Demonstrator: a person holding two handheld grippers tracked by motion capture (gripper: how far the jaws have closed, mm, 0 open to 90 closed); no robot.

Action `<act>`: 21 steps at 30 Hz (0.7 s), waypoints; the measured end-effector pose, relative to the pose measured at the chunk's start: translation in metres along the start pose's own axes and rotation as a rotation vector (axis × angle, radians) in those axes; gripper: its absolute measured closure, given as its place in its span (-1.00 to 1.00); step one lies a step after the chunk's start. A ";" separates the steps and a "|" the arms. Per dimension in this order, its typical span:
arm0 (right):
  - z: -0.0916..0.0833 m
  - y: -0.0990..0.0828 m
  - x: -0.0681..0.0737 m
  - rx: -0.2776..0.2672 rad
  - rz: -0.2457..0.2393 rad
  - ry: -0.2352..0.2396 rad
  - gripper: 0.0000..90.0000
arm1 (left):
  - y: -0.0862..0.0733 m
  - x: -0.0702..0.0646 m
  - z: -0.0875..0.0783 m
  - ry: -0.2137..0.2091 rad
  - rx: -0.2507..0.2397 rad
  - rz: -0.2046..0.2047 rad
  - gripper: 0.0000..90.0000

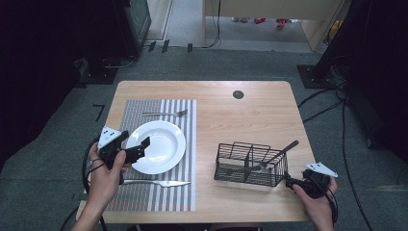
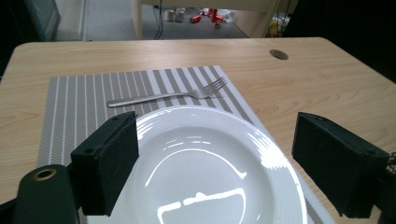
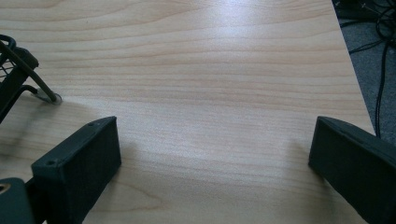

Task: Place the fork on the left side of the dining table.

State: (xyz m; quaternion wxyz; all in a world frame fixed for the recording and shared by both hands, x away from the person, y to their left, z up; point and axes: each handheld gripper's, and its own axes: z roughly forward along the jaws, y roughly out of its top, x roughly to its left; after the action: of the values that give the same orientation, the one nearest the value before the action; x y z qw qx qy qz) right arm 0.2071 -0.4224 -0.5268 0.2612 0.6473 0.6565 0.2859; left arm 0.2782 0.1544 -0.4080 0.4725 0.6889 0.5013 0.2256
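Resting on a grey-and-white striped woven placemat (image 1: 159,144) at the left of the light wooden table (image 1: 240,120), a round white ceramic plate (image 1: 163,144) sits between 2 pieces of cutlery. Beyond it a slim silver metal fork (image 1: 166,114) lies with its long axis across the table, tines pointing right; nearer the person a silver metal table knife (image 1: 156,183) lies parallel, tip pointing right. The left gripper (image 1: 134,147) hangs over the plate's near-left rim, its jaws spread wide with nothing between them. At the right, a black wire cutlery basket (image 1: 248,163) holds 1 dark-handled utensil (image 1: 279,153) leaning up to the right. The right gripper (image 3: 212,163) sits just beside the basket's right end, low over bare wood, jaws spread apart and empty.
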 end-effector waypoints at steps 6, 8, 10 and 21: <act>0.000 0.000 0.000 0.000 0.000 0.000 -0.96 | -0.012 0.001 -0.014 0.022 -0.001 0.050 -0.66; 0.000 0.000 0.000 0.000 0.000 0.000 -0.96 | -0.013 0.002 -0.016 0.024 -0.003 0.049 -0.66; 0.000 0.000 0.000 0.001 0.000 0.000 -0.96 | -0.019 0.006 -0.021 0.023 -0.003 0.039 -0.66; 0.000 0.000 0.000 0.002 0.000 -0.001 -0.96 | -0.056 0.025 -0.027 0.041 0.044 -0.018 -0.66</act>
State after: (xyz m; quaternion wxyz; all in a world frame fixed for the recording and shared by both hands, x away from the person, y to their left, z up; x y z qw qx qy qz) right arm 0.2070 -0.4224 -0.5266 0.2608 0.6476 0.6566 0.2853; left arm 0.2403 0.1909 -0.4486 0.4489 0.6899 0.5217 0.2244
